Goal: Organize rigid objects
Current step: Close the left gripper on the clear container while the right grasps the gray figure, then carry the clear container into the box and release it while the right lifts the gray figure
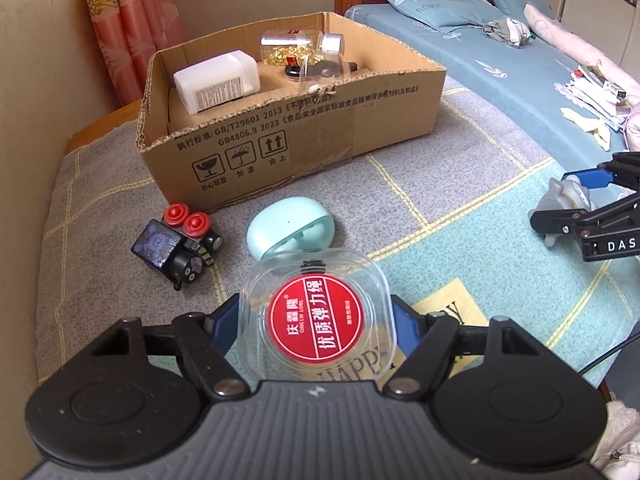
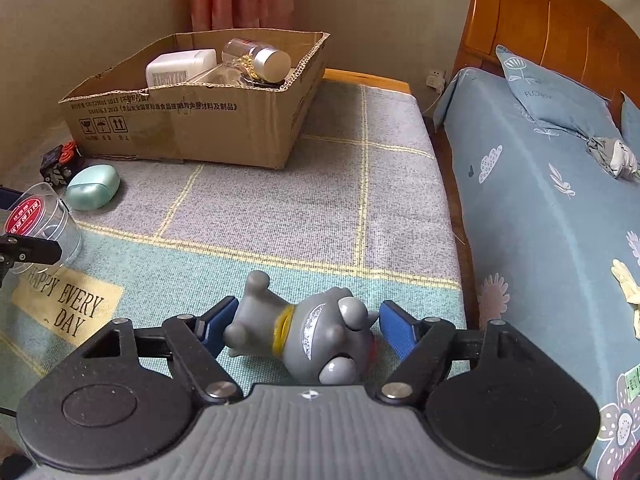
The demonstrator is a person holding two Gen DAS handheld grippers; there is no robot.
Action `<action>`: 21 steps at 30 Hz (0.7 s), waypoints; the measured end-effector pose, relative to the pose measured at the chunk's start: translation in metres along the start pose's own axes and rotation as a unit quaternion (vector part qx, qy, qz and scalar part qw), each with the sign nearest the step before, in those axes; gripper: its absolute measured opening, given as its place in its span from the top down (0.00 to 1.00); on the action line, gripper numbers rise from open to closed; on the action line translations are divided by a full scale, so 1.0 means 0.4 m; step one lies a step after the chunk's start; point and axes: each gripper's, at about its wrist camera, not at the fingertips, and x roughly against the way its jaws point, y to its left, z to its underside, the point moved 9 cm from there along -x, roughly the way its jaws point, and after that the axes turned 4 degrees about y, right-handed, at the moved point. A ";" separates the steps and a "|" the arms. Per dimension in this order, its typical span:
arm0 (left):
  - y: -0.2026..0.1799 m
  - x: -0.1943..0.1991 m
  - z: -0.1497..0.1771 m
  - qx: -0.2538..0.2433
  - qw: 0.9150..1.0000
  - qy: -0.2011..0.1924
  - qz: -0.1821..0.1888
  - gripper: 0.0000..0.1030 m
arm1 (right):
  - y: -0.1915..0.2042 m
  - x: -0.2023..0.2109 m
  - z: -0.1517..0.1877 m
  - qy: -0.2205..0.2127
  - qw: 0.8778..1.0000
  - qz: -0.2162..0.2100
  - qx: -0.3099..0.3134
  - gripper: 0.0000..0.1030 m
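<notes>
Farthest left on the blanket (image 2: pixel 300 208) lie a small black toy car (image 1: pixel 176 244) with red wheels and, just right of it, a mint earbud case (image 1: pixel 280 228). Both are loose, near the front wall of the cardboard box (image 1: pixel 288 120), which stands at the far left and already holds a white bottle and some clear jars.

My left claw (image 1: pixel 312 308) is clenched on the clear plastic case (image 1: pixel 316 344) with the round red label. The blue pads (image 1: pixel 222 320) sit against its two opposite sides, and it is tipped so the label faces me, at the near edge of the blanket, right of the earbud case. I judge it light, stiff and thin-walled, smooth enough to slip and likely to flex or pop open if I squeeze hard. Across the flat sides and low on the body, where I have it, seems the best hold, with only modest pressure.

To the right, my right claw (image 2: pixel 306 320) brackets the grey figurine (image 2: pixel 320 332), which lies on its side on the teal part of the blanket. One pad touches a foot; the other pad (image 2: pixel 396 330) is at the tip of a raised limb. I cannot tell whether they are truly pressing. The figure looks like solid rubbery plastic: light, sturdy, not fragile, but knobbly. Held by its extremities it could pivot or squirt out, so the rounder belly below the yellow collar would be the surer place.
</notes>
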 end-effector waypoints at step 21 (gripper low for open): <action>0.066 0.123 -0.307 -0.023 0.995 -0.090 -0.030 0.28 | 0.074 0.113 -0.130 -0.049 0.992 -0.077 0.090 0.22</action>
